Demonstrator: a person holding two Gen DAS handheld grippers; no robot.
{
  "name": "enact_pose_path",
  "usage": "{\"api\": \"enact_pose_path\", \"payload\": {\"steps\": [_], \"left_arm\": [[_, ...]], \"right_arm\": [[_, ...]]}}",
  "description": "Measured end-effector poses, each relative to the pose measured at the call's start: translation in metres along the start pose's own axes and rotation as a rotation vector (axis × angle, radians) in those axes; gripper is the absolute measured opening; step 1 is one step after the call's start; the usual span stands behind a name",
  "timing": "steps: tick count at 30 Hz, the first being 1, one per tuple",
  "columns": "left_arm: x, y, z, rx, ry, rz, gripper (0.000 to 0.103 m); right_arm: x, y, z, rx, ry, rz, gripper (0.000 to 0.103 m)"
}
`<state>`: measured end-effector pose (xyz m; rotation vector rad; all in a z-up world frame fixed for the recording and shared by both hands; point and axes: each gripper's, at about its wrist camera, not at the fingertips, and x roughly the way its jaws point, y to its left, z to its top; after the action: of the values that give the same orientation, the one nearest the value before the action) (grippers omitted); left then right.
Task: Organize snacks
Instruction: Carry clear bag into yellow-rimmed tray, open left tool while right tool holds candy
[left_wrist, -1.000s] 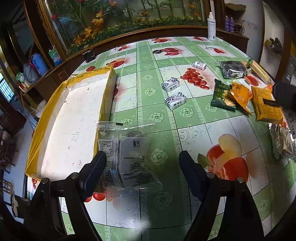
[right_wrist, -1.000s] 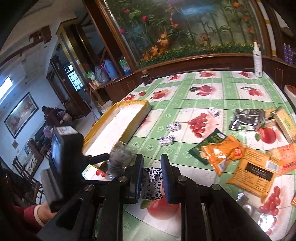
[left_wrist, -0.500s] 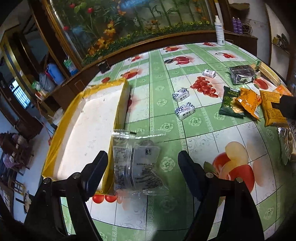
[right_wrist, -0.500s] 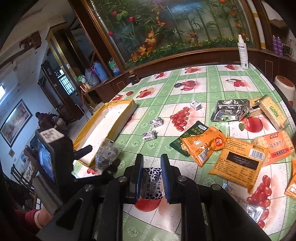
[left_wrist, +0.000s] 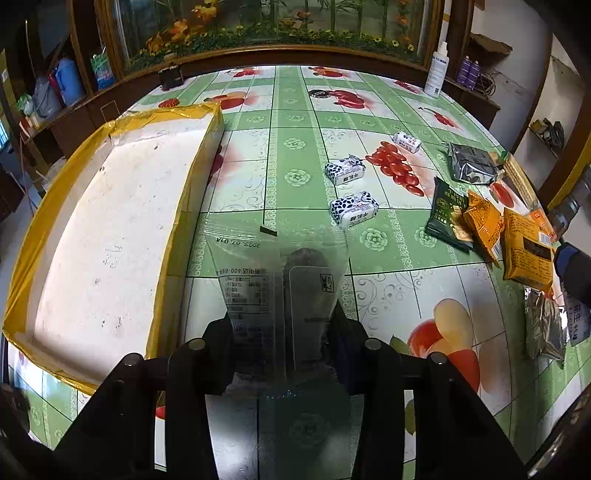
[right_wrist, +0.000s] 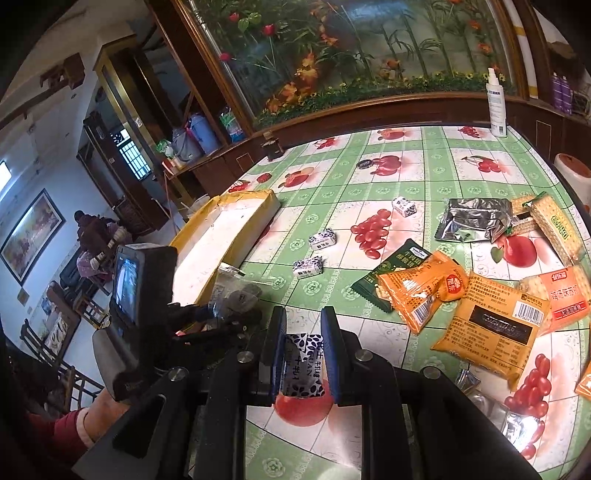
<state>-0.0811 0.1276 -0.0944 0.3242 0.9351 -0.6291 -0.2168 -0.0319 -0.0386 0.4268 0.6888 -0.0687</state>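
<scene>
Your left gripper (left_wrist: 280, 343) is clamped on a clear snack packet (left_wrist: 277, 280), just right of the yellow-edged tray (left_wrist: 177, 236); its lower end is hidden behind the fingers. Your right gripper (right_wrist: 303, 354) pinches a blue-and-white candy (right_wrist: 301, 363), near the tray above the tabletop (right_wrist: 332, 206); its print is partly covered.

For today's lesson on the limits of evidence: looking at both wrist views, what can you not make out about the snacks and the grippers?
- Clear packet in the left gripper: left wrist view, contents seen only as a dark blur through the film.
- Patterned candy in the right gripper: right wrist view, the fingers cover its sides.
- Foil pack: left wrist view, cut off by the lens edge.
- Foam box: right wrist view, near end hidden by the left gripper.
</scene>
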Motion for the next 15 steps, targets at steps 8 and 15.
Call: {"api": "enact_pose_path", "payload": {"steps": [8, 15], "left_arm": [[-0.057, 0.056, 0.009, -0.065, -0.135, 0.058, 0.039], [-0.069, 0.131, 0.017, -0.177, -0.172, 0.208, 0.039]], "right_arm": [[0.025, 0.026, 0.010, -0.024, 0.016, 0.092, 0.020], [0.092, 0.092, 0.043, -0.073, 0.037, 0.300, 0.019]]}}
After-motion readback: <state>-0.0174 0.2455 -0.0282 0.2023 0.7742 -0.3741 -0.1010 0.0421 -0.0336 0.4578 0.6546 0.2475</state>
